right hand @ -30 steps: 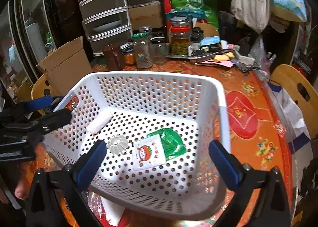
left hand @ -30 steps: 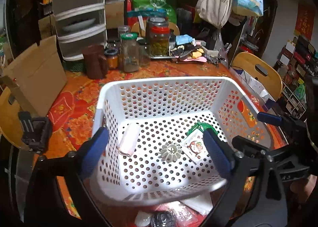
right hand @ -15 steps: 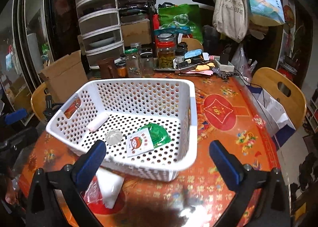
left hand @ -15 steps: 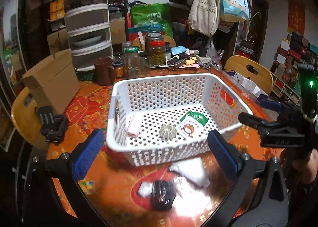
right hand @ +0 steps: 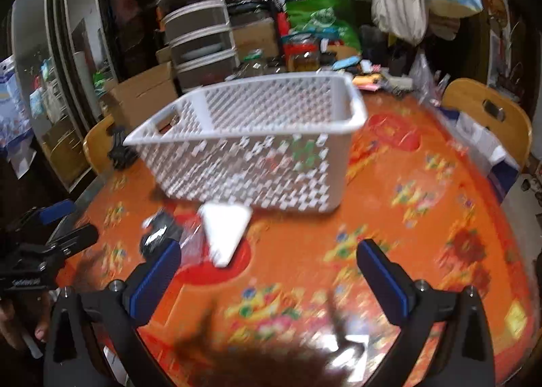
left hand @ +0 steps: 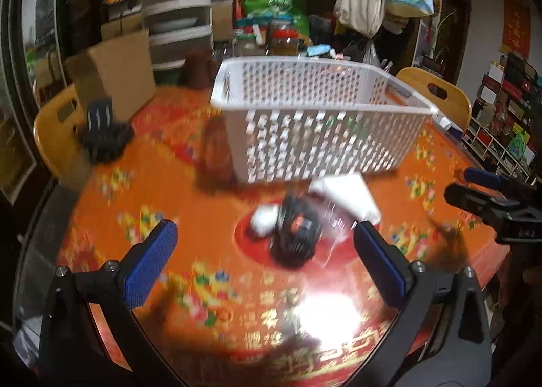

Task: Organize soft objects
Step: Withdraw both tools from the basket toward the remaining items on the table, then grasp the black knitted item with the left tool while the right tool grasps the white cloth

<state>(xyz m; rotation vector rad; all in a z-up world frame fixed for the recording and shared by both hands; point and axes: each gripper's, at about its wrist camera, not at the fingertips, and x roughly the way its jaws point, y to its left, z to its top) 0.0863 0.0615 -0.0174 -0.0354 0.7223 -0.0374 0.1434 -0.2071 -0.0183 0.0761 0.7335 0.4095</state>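
A: What is the left hand-held gripper [left hand: 264, 261] doing?

B: It is hanging over the desk [left hand: 142, 190] with its two blue pads spread wide apart. It is holding nothing.

A: What is lying in front of it?

B: Going from its left side to its right, a small white lump [left hand: 264, 221] is sitting first, then a black round thing [left hand: 296, 234] touching it, then a white folded soft thing [left hand: 349, 194]. All three are lying on the desk between the pads and a bit ahead. The picture is blurry, so I cannot tell what they are.

A: And the white basket [left hand: 318, 136]?

B: It is standing farther ahead, just behind the white soft thing. Something green is showing through its holes.

A: What about the right hand-held gripper [right hand: 267, 271]?

B: It is spread wide too, and empty. The black thing is sitting by its left pad, the white soft thing is lying just ahead of that pad, and the basket is standing beyond.
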